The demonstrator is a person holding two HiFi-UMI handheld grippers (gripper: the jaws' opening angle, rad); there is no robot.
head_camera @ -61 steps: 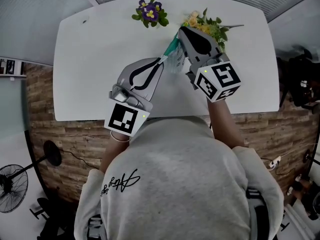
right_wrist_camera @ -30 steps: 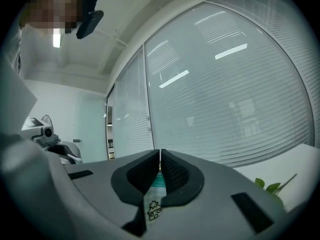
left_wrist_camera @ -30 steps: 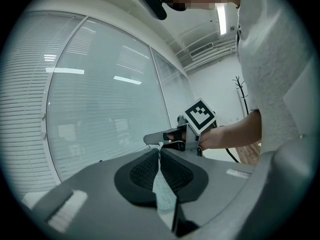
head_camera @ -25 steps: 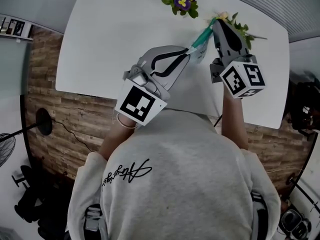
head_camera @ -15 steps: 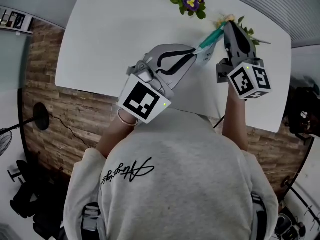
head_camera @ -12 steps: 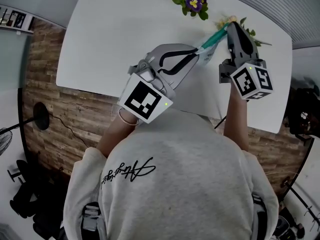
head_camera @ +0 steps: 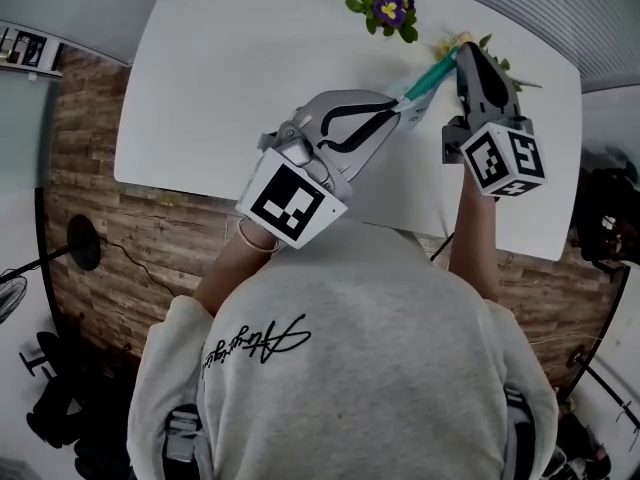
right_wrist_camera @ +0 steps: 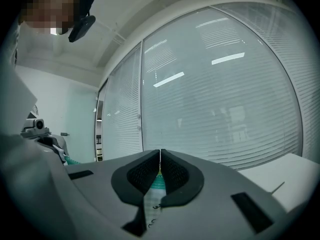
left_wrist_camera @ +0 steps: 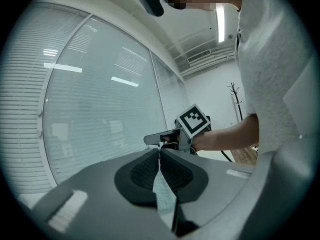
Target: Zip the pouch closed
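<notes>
Currently, the pouch (head_camera: 424,80) is being held over the far right part of the white table (head_camera: 230,78), stretched between the two tongs. Its near left end is being pinched by the left gripper (head_camera: 396,110), whose jaws are closed completely on the thin material. Its far right end, at the teal zipper edge, is being pinched in the same way by the right gripper (head_camera: 461,54). Purple flowers (head_camera: 385,8) are seen a little farther to the left.

An office-like room: a white table (head_camera: 220,78) beside long window blinds (left_wrist_camera: 95,114), strip ceiling lights (left_wrist_camera: 219,24) and a coat stand (left_wrist_camera: 237,101) far off.
</notes>
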